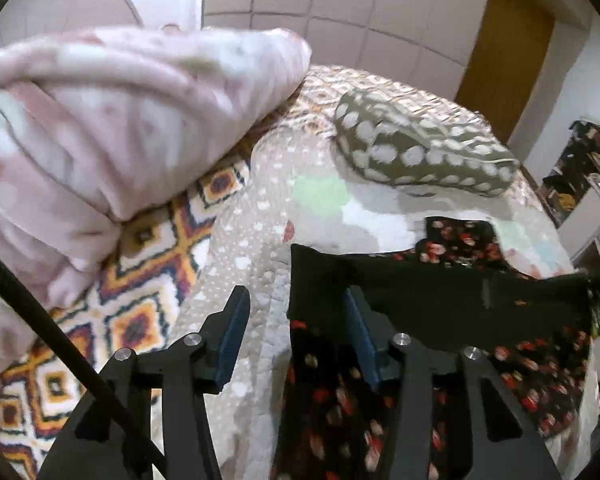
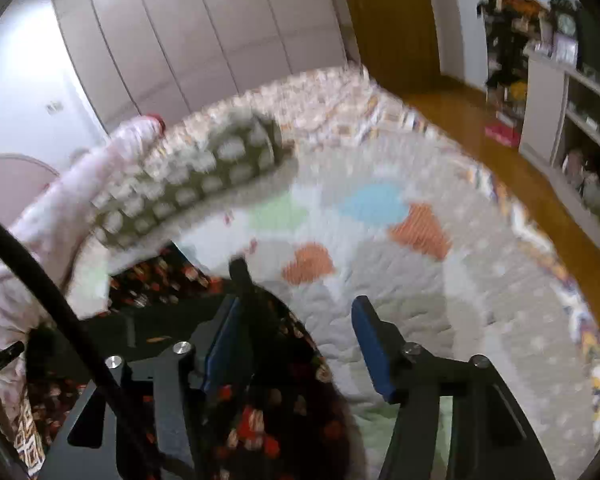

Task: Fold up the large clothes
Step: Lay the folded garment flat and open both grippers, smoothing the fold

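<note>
Currently, your holdings on the bed [image 2: 440, 312]:

1. Left hand-held gripper [image 1: 296, 312]: jaws wide apart, nothing between them. Its left finger hangs over the pale dotted quilt [image 1: 240, 240]; its right finger lies against the edge of the garment

2. Right hand-held gripper [image 2: 296, 324]: jaws wide apart, nothing clamped. Its left finger overlaps the garment's rounded edge; its right finger stands over bare quilt

3. Black floral garment [image 1: 340, 408]: dark cloth with red and cream flowers, spread on the quilt near you. In your left wrist view a plain black band of it runs across the top, with a further floral part beyond. In your right wrist view it fills the lower left and passes under the left finger

4. Polka-dot pillow [image 1: 420, 152]: olive with white spots, lying on the quilt beyond the garment

5. Pink fleece blanket [image 1: 120, 120]: bundled in thick folds at the left, resting on a geometric orange-and-navy patterned cover [image 1: 140, 312]

6. Room: pale wardrobe doors [image 2: 180, 40] behind the bed, wooden door [image 2: 392, 20], white shelving [image 2: 560, 120] at the right
</note>
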Motion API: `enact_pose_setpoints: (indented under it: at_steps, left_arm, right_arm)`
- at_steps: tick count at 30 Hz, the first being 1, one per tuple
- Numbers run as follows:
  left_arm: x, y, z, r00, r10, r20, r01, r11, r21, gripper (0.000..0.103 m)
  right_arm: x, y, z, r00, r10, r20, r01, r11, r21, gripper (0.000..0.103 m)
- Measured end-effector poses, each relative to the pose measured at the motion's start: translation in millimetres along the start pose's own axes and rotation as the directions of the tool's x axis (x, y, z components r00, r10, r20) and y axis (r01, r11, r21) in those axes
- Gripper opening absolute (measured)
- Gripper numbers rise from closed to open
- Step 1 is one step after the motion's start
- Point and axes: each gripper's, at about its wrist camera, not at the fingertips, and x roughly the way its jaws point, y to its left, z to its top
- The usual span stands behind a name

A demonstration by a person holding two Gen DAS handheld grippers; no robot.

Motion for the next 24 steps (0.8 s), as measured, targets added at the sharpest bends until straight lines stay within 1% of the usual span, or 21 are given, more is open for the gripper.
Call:
enact_pose_setpoints:
  at_steps: [1, 2, 3, 4, 5, 7, 8, 10, 12, 13, 14, 15, 17, 19, 21, 22, 24]
  left_arm:
    - [-10, -3, -3, 1.000, -0.010, 0.008, 0.010, 1.000, 0.011, 0.049]
    - [-16, -6, -7, 1.000, -0.022, 0.014, 0.021, 0.999, 0.025, 0.052]
    - [-25, -14, -14, 0.999, -0.038, 0.017, 0.037, 0.998, 0.049, 0.057]
    - [-29, -20, -22, 0.999, -0.051, 0.016, 0.050, 0.996, 0.068, 0.059]
    - [-32, -26, -31, 0.997, -0.070, 0.013, 0.068, 0.994, 0.086, 0.061]
    - [-29, -41, -52, 0.995, -0.103, -0.013, 0.104, 0.987, 0.121, 0.061]
    - [-25, -46, -63, 0.994, -0.109, -0.031, 0.112, 0.984, 0.135, 0.061]
    - [-8, -53, -84, 0.990, -0.114, -0.080, 0.124, 0.981, 0.146, 0.061]
    - [15, -51, -101, 0.987, -0.091, -0.134, 0.108, 0.986, 0.129, 0.061]
    - [25, -48, -105, 0.986, -0.079, -0.148, 0.097, 0.988, 0.118, 0.061]
    - [36, -44, -109, 0.984, -0.075, -0.163, 0.092, 0.991, 0.101, 0.062]
    - [47, -39, -113, 0.979, -0.088, -0.182, 0.103, 0.992, 0.076, 0.067]
    - [57, -33, -114, 0.976, -0.108, -0.190, 0.116, 0.993, 0.035, 0.070]
    - [55, -33, -112, 0.975, -0.114, -0.190, 0.120, 0.993, 0.017, 0.070]
    - [44, -36, -109, 0.977, -0.116, -0.181, 0.122, 0.992, 0.020, 0.070]
    - [35, -35, -107, 0.978, -0.126, -0.167, 0.131, 0.991, 0.019, 0.070]
    - [13, -36, -105, 0.978, -0.157, -0.137, 0.160, 0.987, 0.013, 0.070]
  right_arm:
    - [-16, 1, -1, 1.000, 0.003, 0.023, -0.003, 1.000, -0.008, 0.063]
    - [-27, 2, -3, 0.999, 0.017, 0.033, -0.016, 1.000, -0.017, 0.062]
    - [-40, 5, -8, 0.998, 0.050, 0.038, -0.049, 0.998, -0.033, 0.059]
    - [-46, 8, -11, 0.997, 0.073, 0.035, -0.071, 0.997, -0.043, 0.044]
    - [-52, 13, -20, 0.993, 0.118, 0.018, -0.117, 0.991, -0.059, 0.032]
    - [-50, 20, -35, 0.983, 0.184, -0.025, -0.186, 0.980, -0.071, 0.031]
    - [-44, 24, -44, 0.979, 0.199, -0.051, -0.203, 0.976, -0.084, 0.031]
    - [-28, 30, -58, 0.981, 0.176, -0.084, -0.185, 0.978, -0.101, 0.031]
    - [-2, 31, -66, 0.986, 0.119, -0.120, -0.134, 0.983, -0.127, 0.031]
    - [14, 29, -68, 0.988, 0.073, -0.137, -0.092, 0.987, -0.135, 0.029]
    - [26, 23, -69, 0.987, 0.050, -0.155, -0.070, 0.989, -0.127, 0.027]
    - [44, 16, -67, 0.983, 0.028, -0.182, -0.048, 0.994, -0.103, 0.026]
    - [63, 7, -64, 0.979, 0.016, -0.202, -0.027, 0.998, -0.051, 0.025]
    - [69, 6, -61, 0.979, 0.010, -0.203, -0.019, 0.999, -0.038, 0.025]
    - [69, 11, -59, 0.978, -0.017, -0.209, 0.003, 0.998, -0.068, 0.025]
    - [64, 14, -57, 0.978, -0.027, -0.206, 0.010, 0.997, -0.082, 0.026]
    - [43, 16, -53, 0.985, -0.016, -0.172, 0.004, 0.998, -0.068, 0.027]
